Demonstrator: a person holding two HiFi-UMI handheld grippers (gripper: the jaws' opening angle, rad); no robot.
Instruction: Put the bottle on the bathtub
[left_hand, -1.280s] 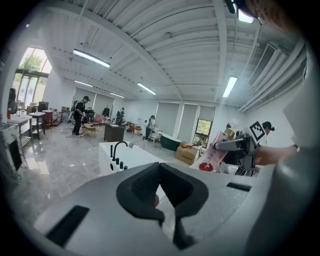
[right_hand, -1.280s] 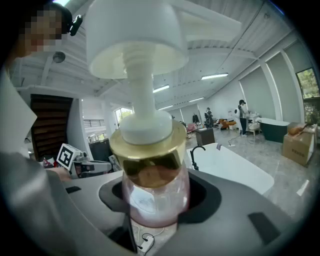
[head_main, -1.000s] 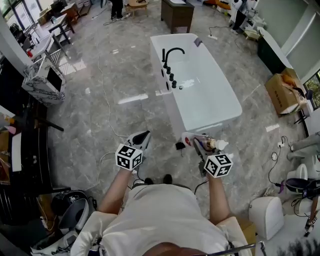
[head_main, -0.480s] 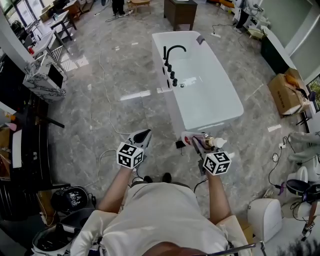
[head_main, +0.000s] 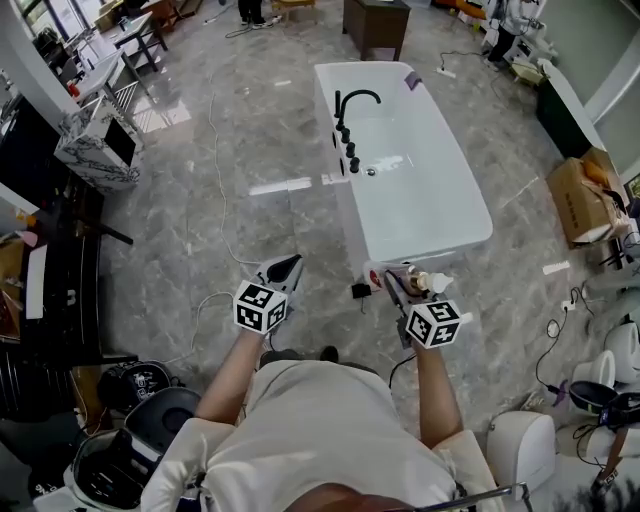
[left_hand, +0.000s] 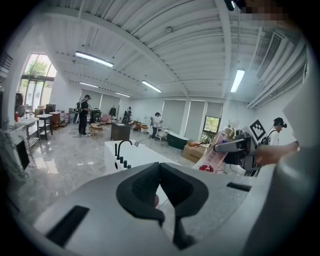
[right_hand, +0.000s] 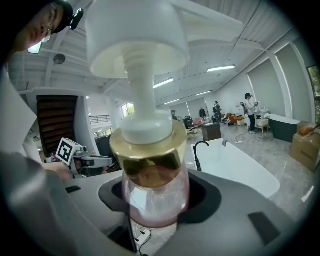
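A pink pump bottle (head_main: 410, 283) with a gold collar and a white pump head lies in my right gripper (head_main: 396, 284), which is shut on it. In the right gripper view the bottle (right_hand: 152, 185) fills the middle, its pump towards the camera. The white bathtub (head_main: 428, 244) with a black faucet (head_main: 352, 101) stands just ahead; its near end is a little beyond the bottle. My left gripper (head_main: 284, 271) hangs over the floor left of the tub, shut and empty. The tub (left_hand: 136, 153) shows behind the left jaws.
Cables (head_main: 214, 180) trail over the grey marble floor left of the tub. A cardboard box (head_main: 583, 203) lies at the right, white toilets (head_main: 520, 440) at the lower right, a marble-patterned cabinet (head_main: 93, 150) at the left, and a dark cabinet (head_main: 376, 24) beyond the tub.
The head view has shifted a little, so the tub sits slightly further right. Both grippers keep their places, and the bottle stays gripped.
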